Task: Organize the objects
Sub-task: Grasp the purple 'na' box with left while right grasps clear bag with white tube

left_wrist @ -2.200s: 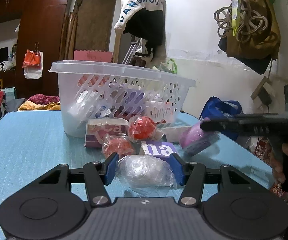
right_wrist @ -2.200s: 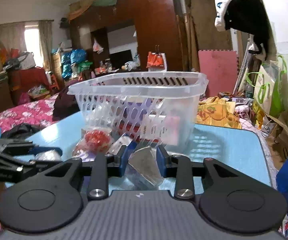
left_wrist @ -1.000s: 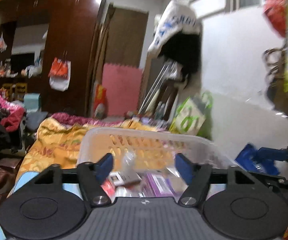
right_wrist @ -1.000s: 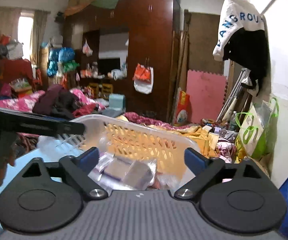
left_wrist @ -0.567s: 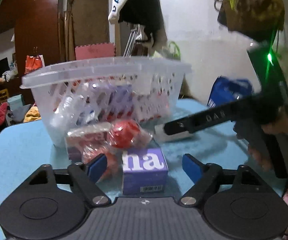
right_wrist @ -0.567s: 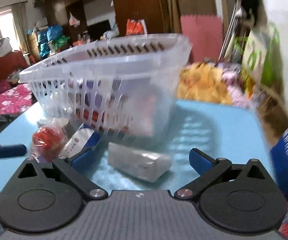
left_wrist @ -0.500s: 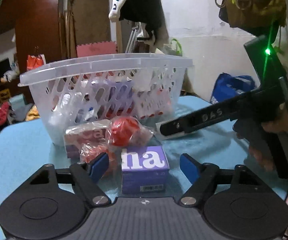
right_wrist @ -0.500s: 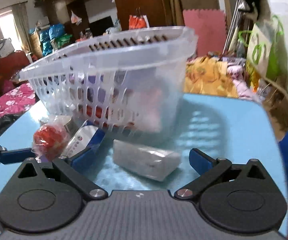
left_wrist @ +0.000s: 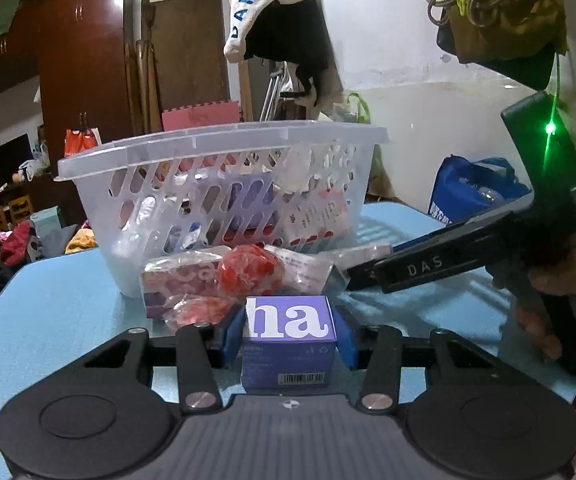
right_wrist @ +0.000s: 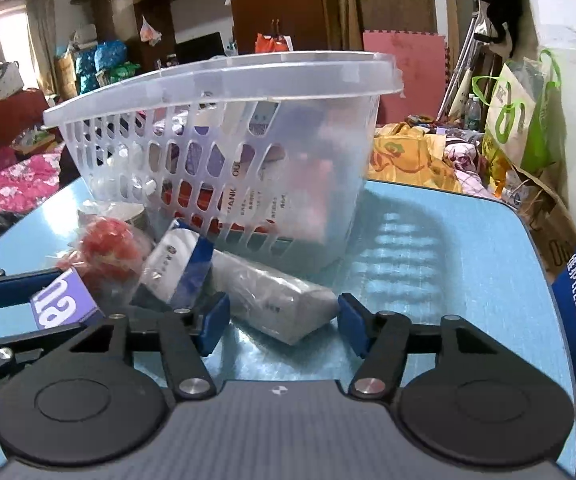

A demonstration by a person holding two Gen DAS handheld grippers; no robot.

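Left gripper (left_wrist: 290, 338) has its fingers clamped on the purple box (left_wrist: 290, 340) mid-desk, just before the basket (left_wrist: 223, 184). Right gripper (right_wrist: 283, 316), fingers apart, straddles the clear-wrapped packet (right_wrist: 275, 298). Next, I reckon: squeeze, lift both over the rim.

The basket (left_wrist: 215, 152) is clear, shiny plastic with holes. The purple box (left_wrist: 290, 336) looks like smooth matt card. The red ball (left_wrist: 247, 270) sits in crinkly clear wrap. The blue table (right_wrist: 468, 248) is glossy.
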